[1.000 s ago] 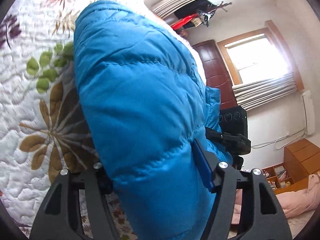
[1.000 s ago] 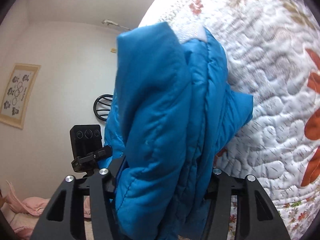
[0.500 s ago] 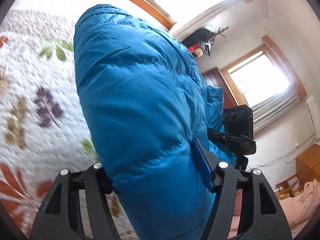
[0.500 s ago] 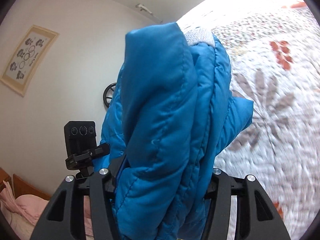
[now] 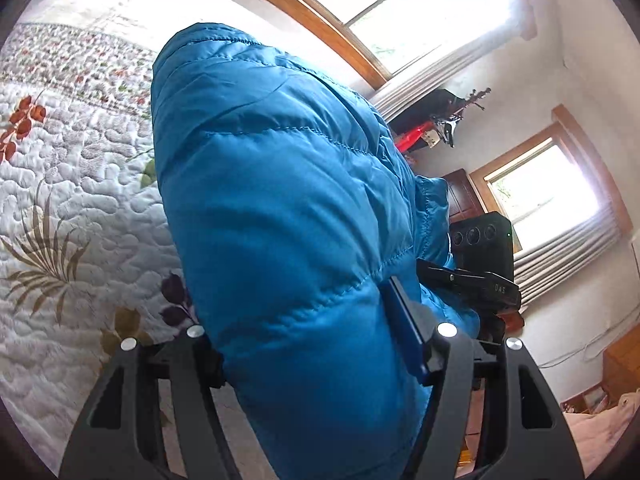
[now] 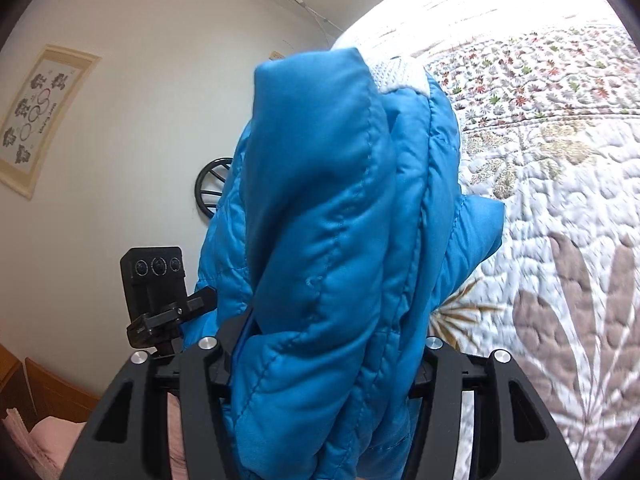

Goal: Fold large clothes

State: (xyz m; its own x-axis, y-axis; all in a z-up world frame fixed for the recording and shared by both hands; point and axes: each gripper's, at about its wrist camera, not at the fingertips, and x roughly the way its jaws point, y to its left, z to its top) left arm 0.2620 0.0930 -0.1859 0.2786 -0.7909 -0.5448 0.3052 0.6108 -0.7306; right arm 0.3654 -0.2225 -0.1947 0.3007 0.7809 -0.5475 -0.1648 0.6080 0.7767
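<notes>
A thick blue quilted puffer jacket (image 5: 288, 216) fills the middle of both views. My left gripper (image 5: 316, 344) is shut on a bulky fold of it, and the fabric bulges up between the black fingers. My right gripper (image 6: 320, 352) is shut on another bunched part of the same jacket (image 6: 340, 240), with a white fleece lining (image 6: 396, 74) showing at the top. The jacket is held up above the floral quilted bedspread (image 5: 68, 184). The fingertips of both grippers are hidden by fabric.
The white quilt with leaf and flower prints (image 6: 560, 208) covers the bed. The other gripper's black camera block (image 5: 482, 240) shows beside the jacket in each view (image 6: 154, 276). Windows (image 5: 544, 196), a wall picture (image 6: 40, 116) and pink bedding (image 5: 600, 424) lie beyond.
Both grippers have swung over the bed with the jacket still clamped; the quilt pattern behind has shifted and more wall and window show. The grip on the jacket is unchanged.
</notes>
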